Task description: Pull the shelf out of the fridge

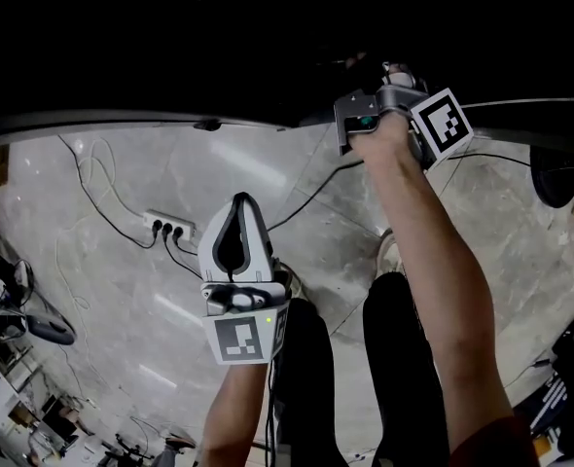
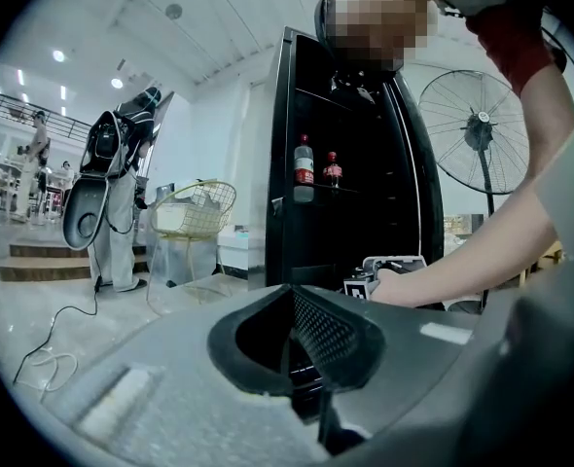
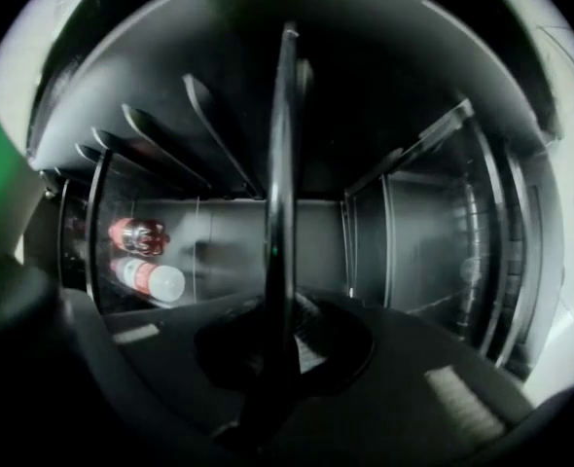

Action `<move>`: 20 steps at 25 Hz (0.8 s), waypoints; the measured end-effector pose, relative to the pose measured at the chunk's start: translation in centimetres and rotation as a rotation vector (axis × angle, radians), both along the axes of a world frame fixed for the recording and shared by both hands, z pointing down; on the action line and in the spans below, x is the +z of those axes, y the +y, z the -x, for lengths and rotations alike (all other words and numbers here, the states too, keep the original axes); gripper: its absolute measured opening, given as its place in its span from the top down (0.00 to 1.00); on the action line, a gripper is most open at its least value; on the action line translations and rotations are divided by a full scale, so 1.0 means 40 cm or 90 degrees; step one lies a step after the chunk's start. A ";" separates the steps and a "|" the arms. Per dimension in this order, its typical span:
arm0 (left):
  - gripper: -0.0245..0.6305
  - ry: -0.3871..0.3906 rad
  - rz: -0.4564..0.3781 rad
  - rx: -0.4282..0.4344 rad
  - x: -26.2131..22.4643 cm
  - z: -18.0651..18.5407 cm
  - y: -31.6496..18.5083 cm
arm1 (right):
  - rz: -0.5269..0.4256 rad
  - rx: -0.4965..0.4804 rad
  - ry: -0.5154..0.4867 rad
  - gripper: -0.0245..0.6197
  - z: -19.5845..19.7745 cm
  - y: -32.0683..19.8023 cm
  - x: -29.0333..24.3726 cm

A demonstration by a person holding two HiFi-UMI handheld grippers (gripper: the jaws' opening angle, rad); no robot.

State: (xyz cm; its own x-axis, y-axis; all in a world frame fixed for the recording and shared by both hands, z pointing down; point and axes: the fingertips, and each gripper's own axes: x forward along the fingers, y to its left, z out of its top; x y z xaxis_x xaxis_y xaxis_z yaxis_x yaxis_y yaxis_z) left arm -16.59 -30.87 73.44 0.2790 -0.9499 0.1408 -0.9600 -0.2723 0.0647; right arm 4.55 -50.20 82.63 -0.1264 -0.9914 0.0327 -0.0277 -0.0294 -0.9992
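**Item 1: R gripper** (image 1: 396, 74). Arm stretched fwd into fridge (image 2: 350, 163). Jaws pinched narrow on front edge of shelf (image 3: 285, 154), one pad each side of the thin pane. Edge grip prob. chosen as the only part within reach for a straight pull outward. Shelf loc.: inside cabinet, not yet out. Wall ribs (image 3: 161, 129) appear to carry such shelves.

**Item 2: L gripper** (image 1: 238, 236). Held low over floor (image 1: 122, 339), well apart from fridge. Jaws together, nothing btwn. Idle, and judged spare until shelf needs support.

**Item 3: 2 bottles** (image 3: 141, 251). On a diff. level from the gripped shelf, so the pull prob. won't disturb them.

**Hard to read:**
- Head view gives fridge only as a black mass, w/ R jaw tips lost in it.
- R gripper view is rolled, so shelf reads as a dark upright line & bottles look laid sideways.
- Shelf's back edge & its seating are not visible.
- Fridge base is cut off behind gripper body in L gripper view.
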 end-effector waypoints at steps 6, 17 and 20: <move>0.96 -0.010 0.015 -0.008 -0.010 0.019 0.034 | 0.009 0.008 -0.001 0.95 -0.005 0.130 -0.009; 0.96 0.000 0.005 0.015 -0.103 0.034 0.061 | 0.031 0.018 0.002 0.95 -0.012 0.348 -0.055; 0.96 0.003 0.000 0.024 -0.141 0.052 0.070 | 0.031 0.021 0.010 0.95 -0.010 0.406 -0.092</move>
